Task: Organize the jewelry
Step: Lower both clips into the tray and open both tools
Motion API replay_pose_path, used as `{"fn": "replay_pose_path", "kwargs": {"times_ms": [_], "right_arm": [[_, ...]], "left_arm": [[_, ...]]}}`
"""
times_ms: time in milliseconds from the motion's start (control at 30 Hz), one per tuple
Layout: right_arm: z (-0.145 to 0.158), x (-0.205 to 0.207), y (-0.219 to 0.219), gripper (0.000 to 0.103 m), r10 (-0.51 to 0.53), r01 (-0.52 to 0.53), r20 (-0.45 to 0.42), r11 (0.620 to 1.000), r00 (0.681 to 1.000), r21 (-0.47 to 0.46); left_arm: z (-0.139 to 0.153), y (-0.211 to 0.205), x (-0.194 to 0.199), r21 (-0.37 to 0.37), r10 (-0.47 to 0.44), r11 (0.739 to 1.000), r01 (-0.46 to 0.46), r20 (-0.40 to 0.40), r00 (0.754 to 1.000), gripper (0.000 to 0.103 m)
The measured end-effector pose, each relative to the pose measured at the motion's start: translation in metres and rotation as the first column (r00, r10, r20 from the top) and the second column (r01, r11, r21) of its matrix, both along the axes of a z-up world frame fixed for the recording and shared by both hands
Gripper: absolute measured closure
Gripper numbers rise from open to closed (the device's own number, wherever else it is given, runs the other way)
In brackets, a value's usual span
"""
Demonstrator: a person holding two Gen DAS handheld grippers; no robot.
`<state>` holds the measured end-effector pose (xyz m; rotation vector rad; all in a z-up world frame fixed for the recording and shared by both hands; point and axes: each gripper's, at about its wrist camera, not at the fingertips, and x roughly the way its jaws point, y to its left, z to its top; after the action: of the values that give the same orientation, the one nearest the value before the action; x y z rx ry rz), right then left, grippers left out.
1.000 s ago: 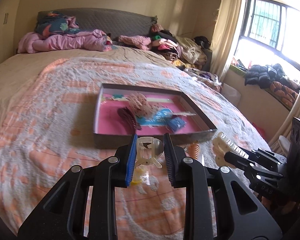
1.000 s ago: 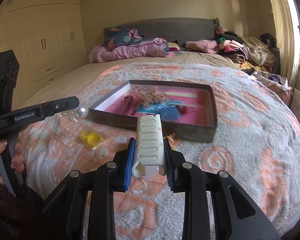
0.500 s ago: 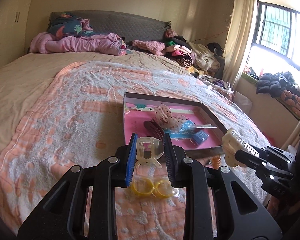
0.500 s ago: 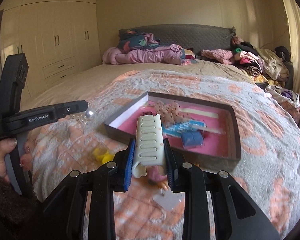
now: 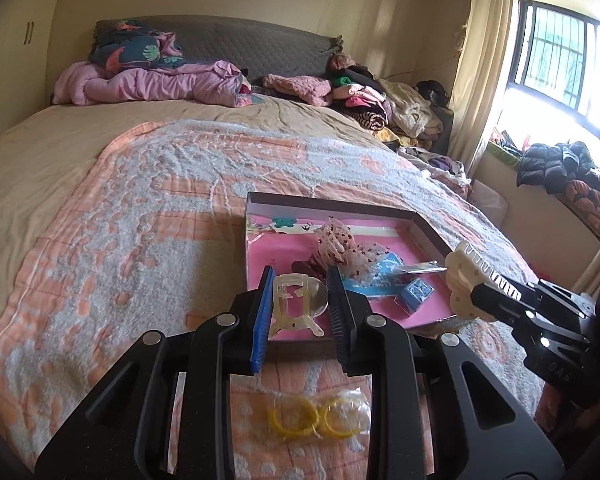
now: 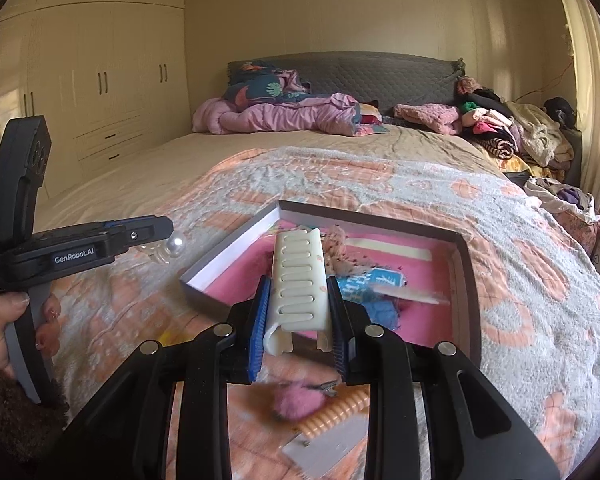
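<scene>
A grey box with a pink floor point(image 5: 268, 248) lies on the bedspread and holds several hair accessories; it also shows in the right wrist view point(image 6: 466, 280). My left gripper point(image 5: 299, 304) is shut on a clear claw clip with a pearl point(image 5: 296, 300), held above the box's near edge; the clip also shows in the right wrist view point(image 6: 168, 246). My right gripper point(image 6: 298, 304) is shut on a cream claw clip point(image 6: 298, 280), held over the box's near side; that clip also shows in the left wrist view point(image 5: 466, 276).
Two yellow rings in a clear bag point(image 5: 320, 420) lie on the bedspread below my left gripper. A pink pom-pom clip point(image 6: 298, 400), an orange coil tie point(image 6: 336, 412) and a white card point(image 6: 324, 444) lie below my right gripper. Clothes are piled at the headboard.
Both grippers have risen and moved forward over the box's near edge, each still holding its clip. The loose items on the bedspread now lie beneath the grippers.
</scene>
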<state>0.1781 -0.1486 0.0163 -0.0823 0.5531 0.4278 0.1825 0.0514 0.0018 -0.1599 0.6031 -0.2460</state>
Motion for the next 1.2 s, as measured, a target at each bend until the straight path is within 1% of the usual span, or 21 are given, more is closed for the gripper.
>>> {"fn": "replay_pose_path", "kwargs": {"times_ms": [300, 500, 733, 933, 1067, 1200], "right_arm": [[-0.009, 0.028, -0.031, 0.077, -0.098, 0.098, -0.007, 0.995, 0.995, -0.005], [-0.018, 0.048, -0.056, 0.077, -0.171, 0.171, -0.027, 0.985, 0.985, -0.007], [-0.032, 0.066, -0.074, 0.077, -0.224, 0.224, -0.058, 0.974, 0.973, -0.022], [-0.037, 0.073, -0.079, 0.077, -0.237, 0.236, -0.071, 0.972, 0.969, -0.022], [-0.039, 0.078, -0.073, 0.077, -0.226, 0.224, -0.085, 0.974, 0.970, -0.030], [-0.045, 0.082, -0.066, 0.077, -0.211, 0.206, -0.110, 0.977, 0.971, -0.055]], "left_arm": [[-0.013, -0.015, 0.027, 0.013, -0.027, 1.000, 0.027, -0.035, 0.999, 0.084], [-0.022, -0.025, 0.043, 0.027, -0.042, 0.999, 0.044, -0.056, 0.998, 0.084], [-0.031, -0.029, 0.054, 0.032, -0.041, 0.999, 0.043, -0.078, 0.996, 0.084], [-0.035, -0.026, 0.060, 0.037, -0.032, 0.999, 0.036, -0.089, 0.996, 0.084], [-0.038, -0.028, 0.064, 0.066, -0.019, 0.998, 0.025, -0.089, 0.996, 0.084], [-0.042, -0.028, 0.066, 0.074, -0.008, 0.997, 0.015, -0.099, 0.995, 0.084]]}}
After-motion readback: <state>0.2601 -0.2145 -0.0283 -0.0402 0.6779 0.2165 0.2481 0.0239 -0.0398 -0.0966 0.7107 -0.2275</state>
